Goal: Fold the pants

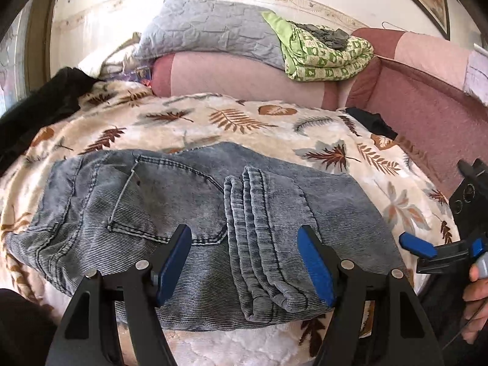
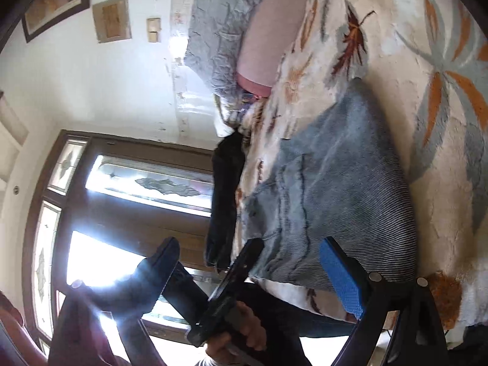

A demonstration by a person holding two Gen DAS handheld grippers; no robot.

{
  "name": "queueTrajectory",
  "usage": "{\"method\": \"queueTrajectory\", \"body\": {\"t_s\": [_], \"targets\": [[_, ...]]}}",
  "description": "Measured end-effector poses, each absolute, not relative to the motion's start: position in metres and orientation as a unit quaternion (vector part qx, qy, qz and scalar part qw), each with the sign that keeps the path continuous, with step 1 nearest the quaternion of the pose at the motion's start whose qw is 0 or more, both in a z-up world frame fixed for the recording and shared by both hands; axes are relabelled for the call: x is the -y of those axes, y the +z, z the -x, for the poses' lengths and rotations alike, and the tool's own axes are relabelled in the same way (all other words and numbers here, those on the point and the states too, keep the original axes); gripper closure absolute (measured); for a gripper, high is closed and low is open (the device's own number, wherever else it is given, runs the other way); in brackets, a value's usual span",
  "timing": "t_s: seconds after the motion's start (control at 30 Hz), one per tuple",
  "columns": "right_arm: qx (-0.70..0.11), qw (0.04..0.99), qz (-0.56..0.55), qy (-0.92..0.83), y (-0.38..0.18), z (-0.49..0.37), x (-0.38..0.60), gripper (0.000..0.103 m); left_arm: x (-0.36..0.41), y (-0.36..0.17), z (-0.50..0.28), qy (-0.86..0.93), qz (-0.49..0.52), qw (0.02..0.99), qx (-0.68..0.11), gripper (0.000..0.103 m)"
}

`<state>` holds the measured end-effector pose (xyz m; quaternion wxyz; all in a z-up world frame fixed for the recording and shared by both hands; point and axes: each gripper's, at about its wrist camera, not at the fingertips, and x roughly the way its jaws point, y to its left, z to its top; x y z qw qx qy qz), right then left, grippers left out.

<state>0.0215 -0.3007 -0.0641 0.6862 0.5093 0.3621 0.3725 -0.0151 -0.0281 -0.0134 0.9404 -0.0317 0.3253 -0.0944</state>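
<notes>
The grey-blue corduroy pants [image 1: 189, 219] lie folded into a compact bundle on the leaf-print blanket [image 1: 213, 122], with the ribbed waistband on top at the centre. My left gripper [image 1: 244, 262] is open and empty, its blue pads on either side of the waistband, just above the bundle's near edge. My right gripper [image 2: 247, 277] is open and empty, turned sideways off the bed's near edge; the pants show in its view [image 2: 335, 189]. The right gripper also shows at the right edge of the left wrist view [image 1: 442, 250].
A pink bolster [image 1: 238, 79], a grey quilted pillow [image 1: 207, 30] and a green patterned quilt [image 1: 323, 55] are piled at the back. A dark garment [image 1: 39, 106] lies at the left, another [image 1: 372, 122] by the pink padded side. A door with glass panes [image 2: 122, 201] stands beyond.
</notes>
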Motion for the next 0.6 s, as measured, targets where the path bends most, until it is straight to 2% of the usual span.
{"method": "queueTrajectory", "body": {"t_s": [0.27, 0.6], "targets": [[-0.354, 0.684, -0.507, 0.386, -0.0592, -0.0189, 0.2986, 0.007, 0.0325, -0.0158, 0.0230, -0.079, 0.005, 0.946, -0.315, 0.030], [-0.353, 0.682, -0.508, 0.391, -0.0597, -0.0187, 0.2974, 0.007, 0.0237, -0.0130, 0.0209, -0.080, 0.031, 0.946, -0.312, 0.030]]}}
